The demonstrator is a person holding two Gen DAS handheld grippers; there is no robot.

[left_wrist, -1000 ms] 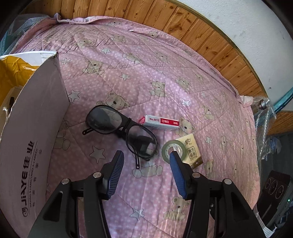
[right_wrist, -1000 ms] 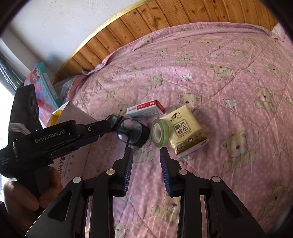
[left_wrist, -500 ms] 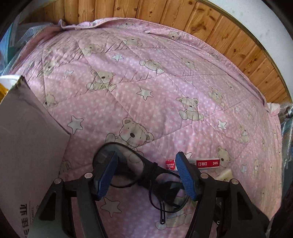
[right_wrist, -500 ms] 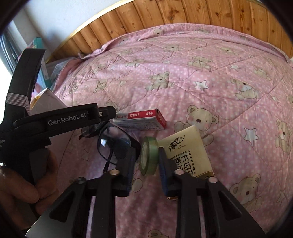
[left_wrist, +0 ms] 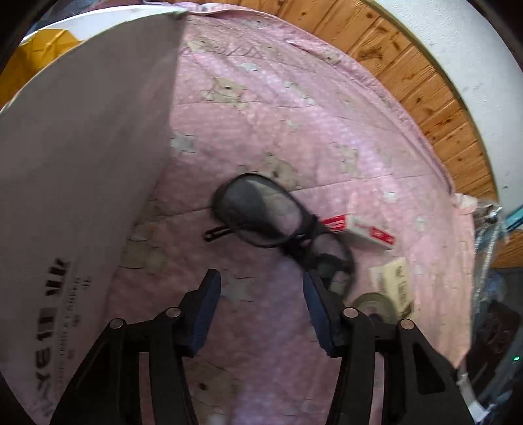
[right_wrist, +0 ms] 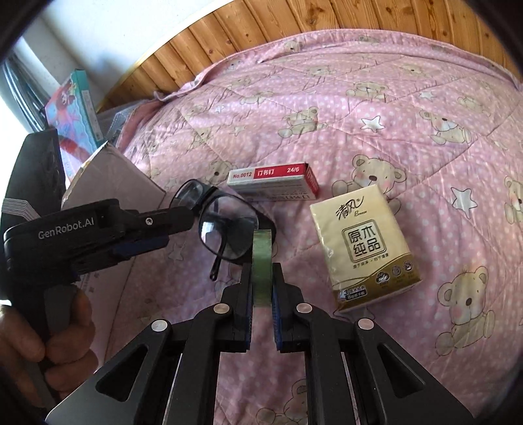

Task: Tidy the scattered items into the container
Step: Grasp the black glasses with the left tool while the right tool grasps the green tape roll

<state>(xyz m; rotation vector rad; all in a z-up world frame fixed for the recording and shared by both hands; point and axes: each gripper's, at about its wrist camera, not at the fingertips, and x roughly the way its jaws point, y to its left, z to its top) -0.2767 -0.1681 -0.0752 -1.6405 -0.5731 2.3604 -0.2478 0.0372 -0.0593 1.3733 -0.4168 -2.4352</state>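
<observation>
**Right gripper clamped on the tape roll, left gripper spread wide by the glasses**

The roll of green tape (right_wrist: pixel 261 261) stands on edge between the blue pads of the right gripper (right_wrist: pixel 262 287), which is closed onto its flat sides; its lower part is hidden between the fingers, so whether it touches the quilt cannot be told. The roll is narrow and dull olive-green.

Just beyond it lie the black-framed glasses (right_wrist: pixel 225 225), with large rounded lenses, one temple arm folded under and pointing toward the camera. The left gripper (left_wrist: pixel 261 294) is wide apart and holds nothing; in its own view the nearer lens sits just past its right finger (left_wrist: pixel 318 310), though the picture is blurred.

A red-and-white staple box (right_wrist: pixel 273 181) lies beyond the glasses, and a yellow tissue pack (right_wrist: pixel 364 248) lies flat to the right of the tape, apart from it.

The cardboard box (left_wrist: pixel 75 170) rises as a tall wall at the left, close beside the glasses. The pink bear-print quilt (right_wrist: pixel 408 108) stretches open to the right and back, as far as the wooden panelling (right_wrist: pixel 248 29).
</observation>
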